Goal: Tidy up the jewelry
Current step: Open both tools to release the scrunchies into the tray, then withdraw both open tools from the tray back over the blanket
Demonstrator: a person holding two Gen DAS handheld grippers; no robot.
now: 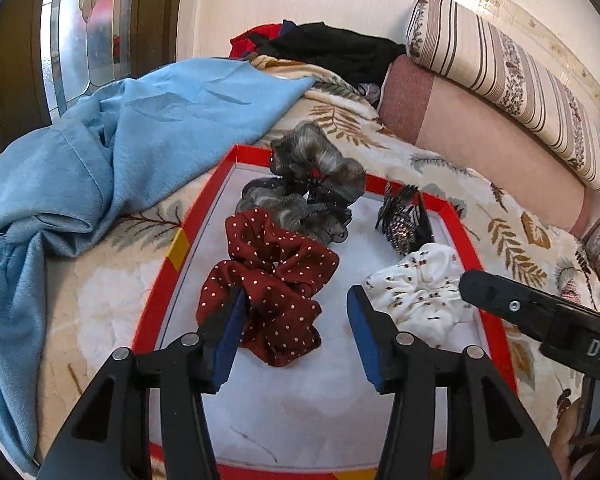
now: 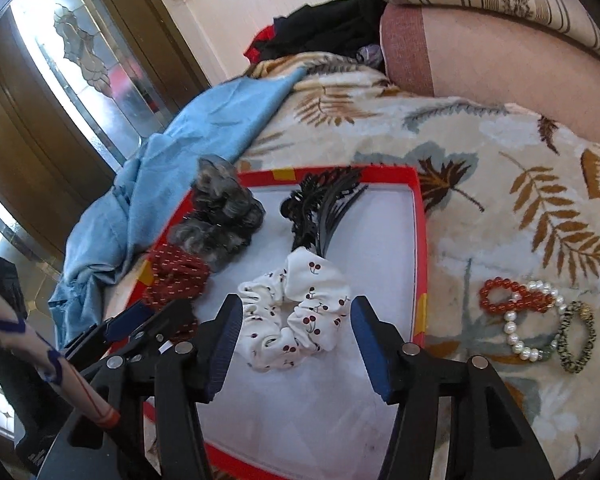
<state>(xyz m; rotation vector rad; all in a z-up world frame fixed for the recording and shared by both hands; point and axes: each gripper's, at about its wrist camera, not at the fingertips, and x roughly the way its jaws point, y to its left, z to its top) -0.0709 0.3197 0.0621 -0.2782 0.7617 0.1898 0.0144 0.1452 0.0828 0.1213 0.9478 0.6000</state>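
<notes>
A red-rimmed white tray (image 1: 156,300) (image 2: 420,240) lies on a leaf-patterned blanket. In it are a dark red dotted scrunchie (image 1: 272,284) (image 2: 176,276), a grey scrunchie (image 1: 312,184) (image 2: 220,216), a black hair claw (image 1: 406,220) (image 2: 324,208) and a white cherry-print scrunchie (image 1: 416,292) (image 2: 296,312). My left gripper (image 1: 296,304) is open over the red scrunchie, empty. My right gripper (image 2: 296,320) is open around the white scrunchie, not closed on it. A red bead bracelet (image 2: 512,294), a pearl bracelet (image 2: 520,332) and a green-black bracelet (image 2: 578,336) lie on the blanket right of the tray.
A blue cloth (image 1: 112,152) (image 2: 172,184) is bunched left of the tray. Black and red clothes (image 1: 332,48) lie at the back. A pink bolster (image 1: 480,148) and a striped cushion (image 1: 512,76) line the right. A glass-panelled door (image 2: 80,80) stands at the left.
</notes>
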